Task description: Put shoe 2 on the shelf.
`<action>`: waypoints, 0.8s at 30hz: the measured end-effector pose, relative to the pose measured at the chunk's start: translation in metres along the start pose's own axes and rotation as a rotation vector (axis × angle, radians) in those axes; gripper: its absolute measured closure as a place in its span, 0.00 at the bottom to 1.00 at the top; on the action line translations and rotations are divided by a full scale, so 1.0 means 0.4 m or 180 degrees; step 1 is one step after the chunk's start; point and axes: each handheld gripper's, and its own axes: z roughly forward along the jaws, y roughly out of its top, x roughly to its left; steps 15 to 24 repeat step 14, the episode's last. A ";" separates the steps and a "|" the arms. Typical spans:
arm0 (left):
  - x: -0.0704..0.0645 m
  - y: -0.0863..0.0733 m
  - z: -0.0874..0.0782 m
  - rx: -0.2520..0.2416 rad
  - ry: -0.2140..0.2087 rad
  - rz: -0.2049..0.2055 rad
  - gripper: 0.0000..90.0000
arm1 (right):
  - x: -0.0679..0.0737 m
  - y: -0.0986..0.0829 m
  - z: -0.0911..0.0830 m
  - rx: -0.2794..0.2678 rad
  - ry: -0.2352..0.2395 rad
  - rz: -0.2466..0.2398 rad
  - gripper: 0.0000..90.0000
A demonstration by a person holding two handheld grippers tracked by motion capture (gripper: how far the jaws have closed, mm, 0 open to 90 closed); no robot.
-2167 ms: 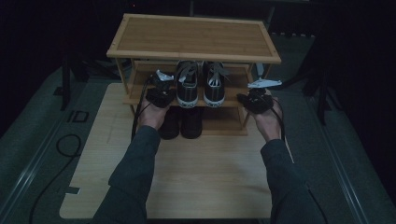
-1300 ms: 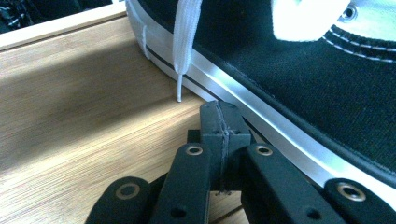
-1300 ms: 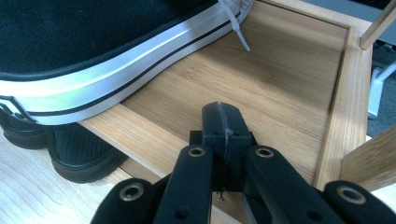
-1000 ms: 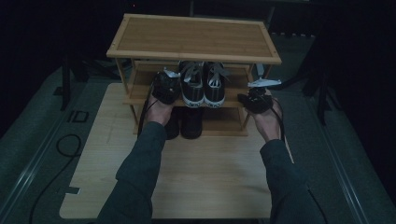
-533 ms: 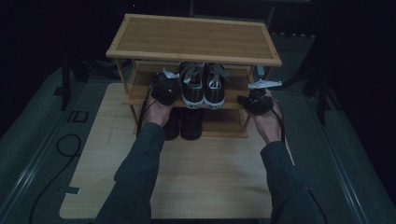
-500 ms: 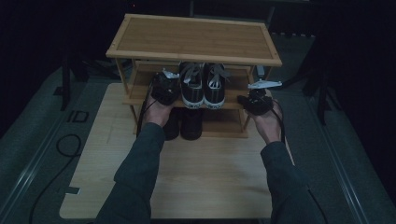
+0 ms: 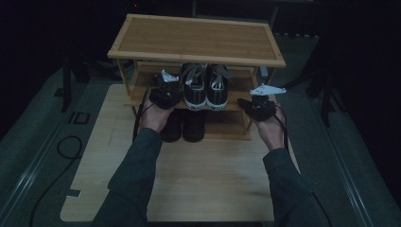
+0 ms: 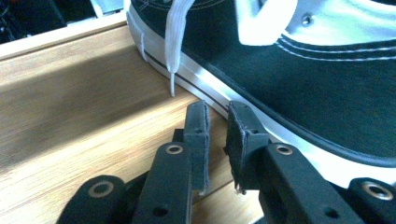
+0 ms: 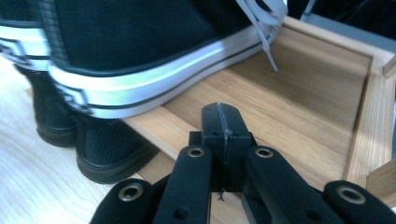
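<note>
A pair of black canvas sneakers (image 7: 205, 87) with white laces stands on the middle shelf of a bamboo shoe rack (image 7: 196, 38), toes toward the shelf's front edge, roughly midway between its two ends. The left gripper (image 8: 217, 123) sits just beside the left sneaker's (image 8: 299, 70) white rubber sidewall, jaws narrow with only a slim gap and nothing between them. The right gripper (image 9: 220, 122) hovers at the shelf's front edge near the right sneaker (image 9: 140, 51), jaws pressed together and empty. A pair of dark shoes (image 7: 183, 125) stands on the tabletop below.

The sneakers look light, with soft canvas uppers that would crumple under a pinch — the rubber sidewall is stiff but smooth. The heel collar or the toe cap likely gives the firmest hold; loose laces may snag.
</note>
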 end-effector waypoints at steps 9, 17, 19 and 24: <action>0.001 -0.003 -0.019 -0.0026 -0.0001 0.0057 0.83 | 0.002 -0.019 -0.034 0.0007 0.0032 -0.0065 1.00; 0.006 -0.006 -0.026 -0.0048 0.0011 0.0051 0.83 | -0.001 -0.034 -0.033 0.0020 0.0060 -0.0059 1.00; 0.006 -0.006 -0.026 -0.0048 0.0011 0.0051 0.83 | -0.001 -0.034 -0.033 0.0020 0.0060 -0.0059 1.00; 0.006 -0.006 -0.026 -0.0048 0.0011 0.0051 0.83 | -0.001 -0.034 -0.033 0.0020 0.0060 -0.0059 1.00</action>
